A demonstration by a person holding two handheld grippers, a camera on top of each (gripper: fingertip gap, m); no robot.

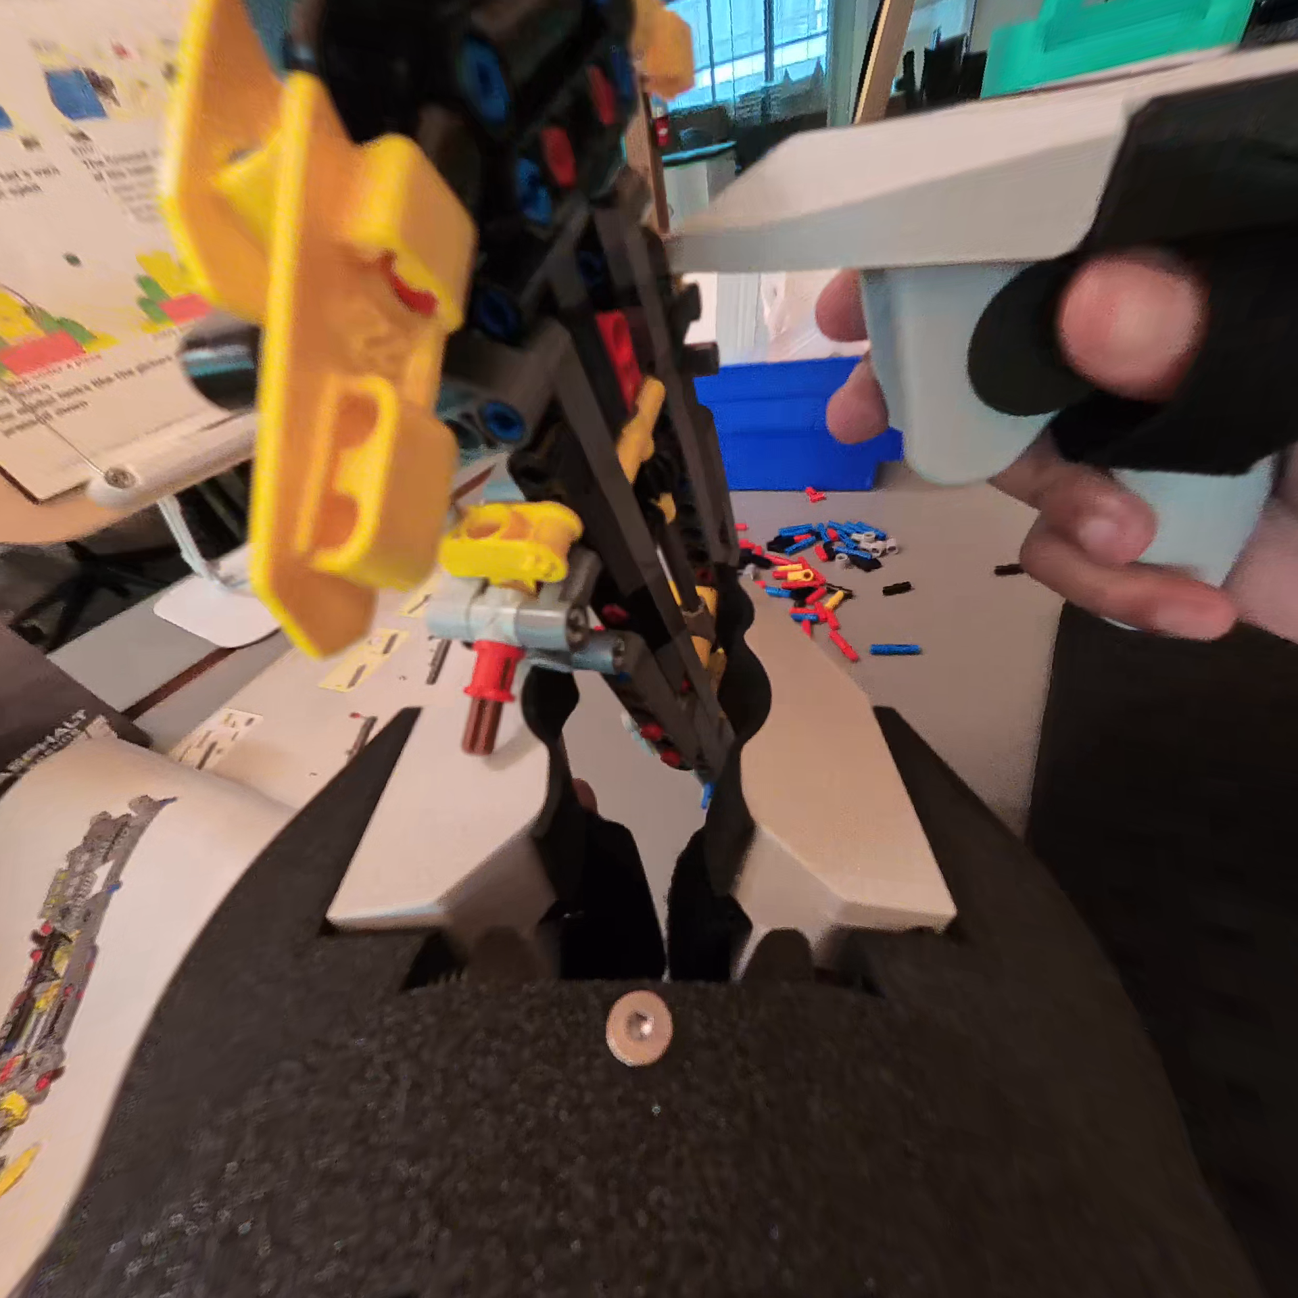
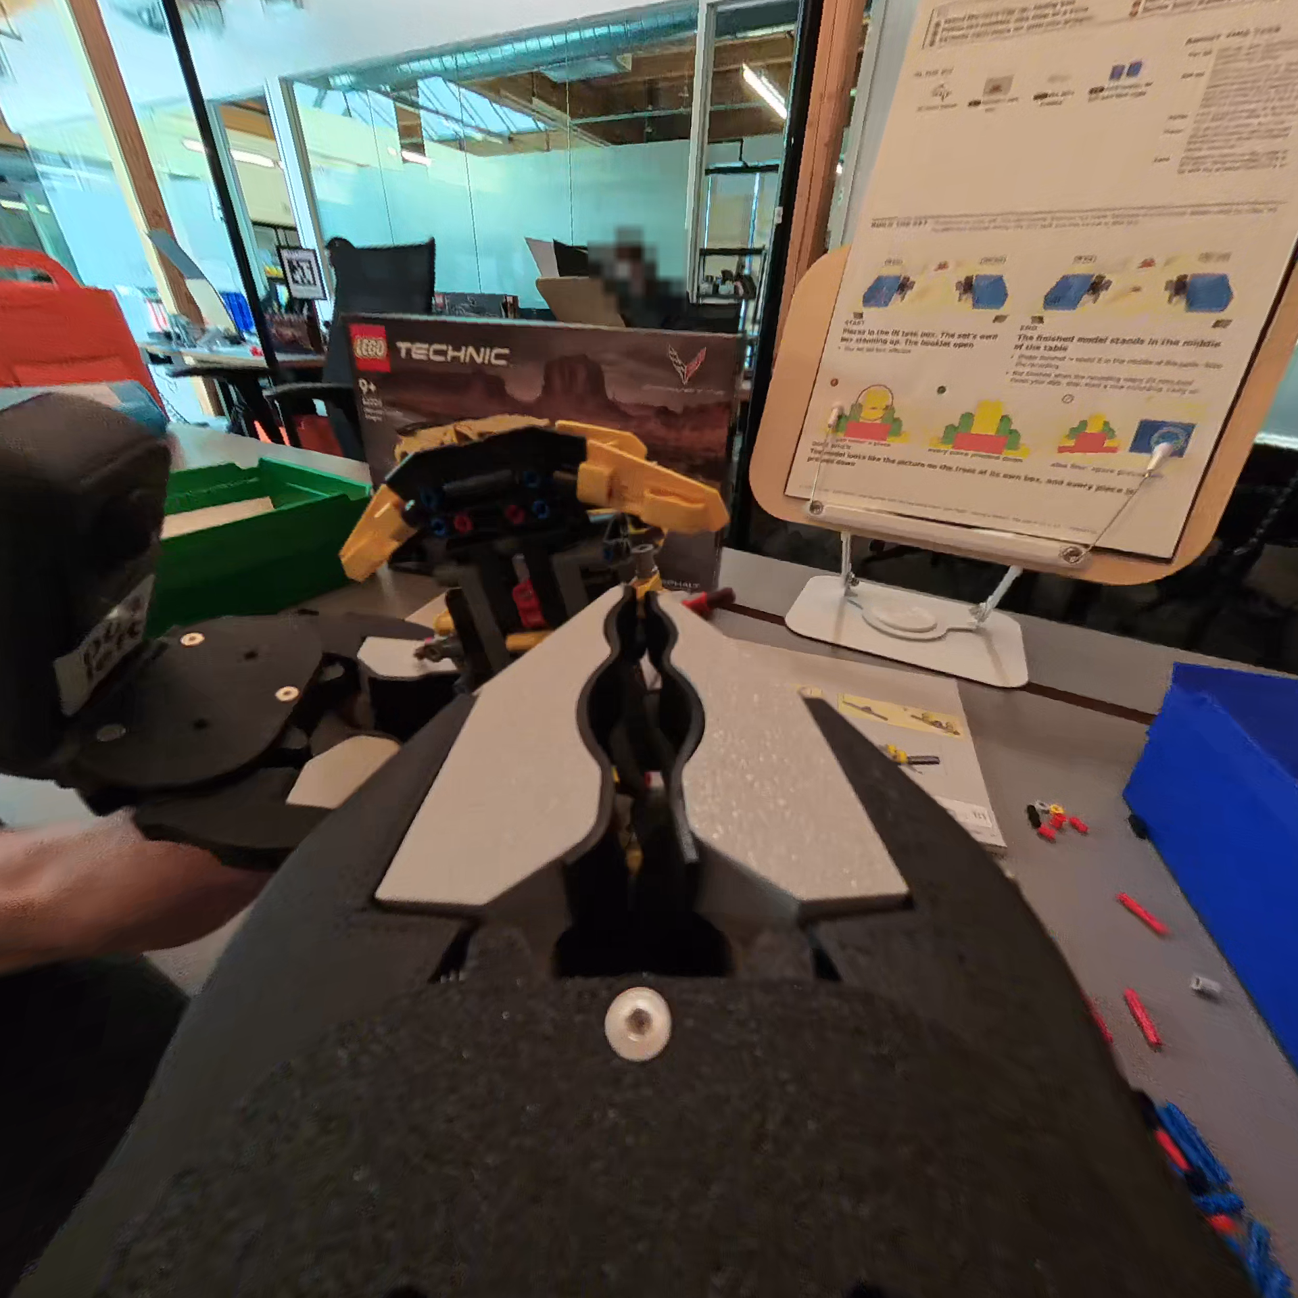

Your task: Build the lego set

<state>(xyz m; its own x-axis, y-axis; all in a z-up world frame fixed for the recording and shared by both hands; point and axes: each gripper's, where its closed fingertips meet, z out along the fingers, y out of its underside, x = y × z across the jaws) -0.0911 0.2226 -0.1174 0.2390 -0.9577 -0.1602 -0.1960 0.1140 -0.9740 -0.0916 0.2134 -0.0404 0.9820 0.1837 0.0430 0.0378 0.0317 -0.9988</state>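
While our left gripper (image 1: pixel 646 709) clamps the black-and-yellow lego model (image 1: pixel 618 435) upright, our right gripper (image 2: pixel 643 618), at three o'clock, pinches its yellow tip.

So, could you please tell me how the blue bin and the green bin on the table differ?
The blue bin is bright blue and stands at the table's right side, close to the right gripper; the green bin is dark green and sits farther back on the left, beside the set's box. Loose red pieces lie on the table by the blue bin; none show by the green bin. Both are open-topped plastic bins resting on the same table.
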